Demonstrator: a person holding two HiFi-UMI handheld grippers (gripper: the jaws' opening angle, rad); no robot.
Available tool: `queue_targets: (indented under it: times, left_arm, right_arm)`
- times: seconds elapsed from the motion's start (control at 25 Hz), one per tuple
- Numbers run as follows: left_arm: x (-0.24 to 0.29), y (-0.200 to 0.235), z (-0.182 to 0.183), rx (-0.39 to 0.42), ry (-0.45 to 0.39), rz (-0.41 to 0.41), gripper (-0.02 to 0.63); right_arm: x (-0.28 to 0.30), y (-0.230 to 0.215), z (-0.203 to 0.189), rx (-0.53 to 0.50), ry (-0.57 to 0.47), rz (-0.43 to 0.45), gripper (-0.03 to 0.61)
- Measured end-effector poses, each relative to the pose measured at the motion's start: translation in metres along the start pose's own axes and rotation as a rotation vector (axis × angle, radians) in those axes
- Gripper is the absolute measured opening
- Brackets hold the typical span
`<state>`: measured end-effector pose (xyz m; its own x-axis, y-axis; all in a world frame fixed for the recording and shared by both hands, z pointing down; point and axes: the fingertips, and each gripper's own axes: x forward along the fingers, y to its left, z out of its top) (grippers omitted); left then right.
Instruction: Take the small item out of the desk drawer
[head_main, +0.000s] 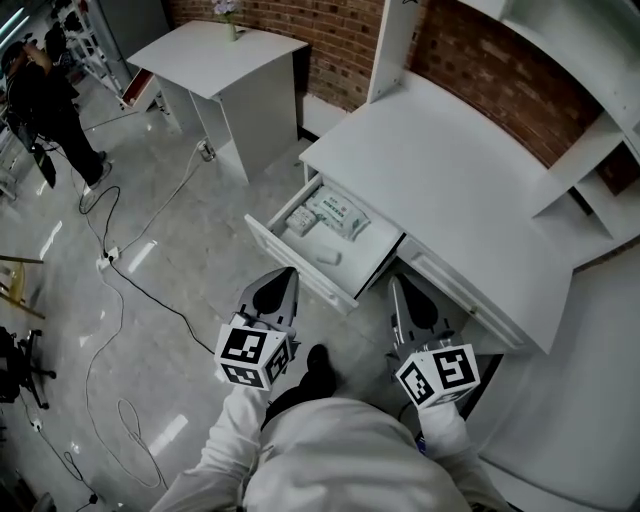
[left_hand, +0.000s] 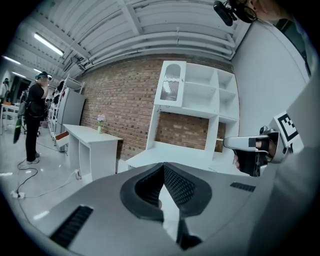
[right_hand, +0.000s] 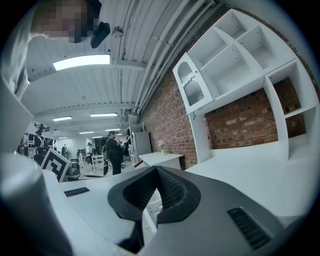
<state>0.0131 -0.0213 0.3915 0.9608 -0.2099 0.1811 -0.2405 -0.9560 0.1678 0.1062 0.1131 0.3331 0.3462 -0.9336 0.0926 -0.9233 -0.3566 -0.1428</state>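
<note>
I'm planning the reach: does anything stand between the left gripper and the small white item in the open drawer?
Only the drawer's front panel, which lies between the left gripper and the small white item. Nothing covers the item from above; the wipes pack lies behind it.

I see the drawer pulled well out from under the top of the white table, its open top facing up at me. It is white inside and out, a shallow box with a flat front panel on the side nearest me. The small item lies flat on the drawer floor, close behind that front panel and towards the drawer's right side. It is white, short and rounded, an oblong lying on its side, clear of the walls.
</note>
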Motion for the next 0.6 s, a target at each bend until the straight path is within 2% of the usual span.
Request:
queue_targets:
  times: [0.36, 0.6]
  left_arm:
    - [0.021, 0.041, 0.014, 0.003, -0.013, 0.009, 0.018]
    - [0.021, 0.062, 0.010, -0.006, -0.008, 0.028, 0.018]
  right_arm:
    - [0.042, 0.006, 0.006, -0.013, -0.007, 0.000, 0.028]
    - [0.061, 0.017, 0.010, -0.045, -0.017, 0.003, 0.028]
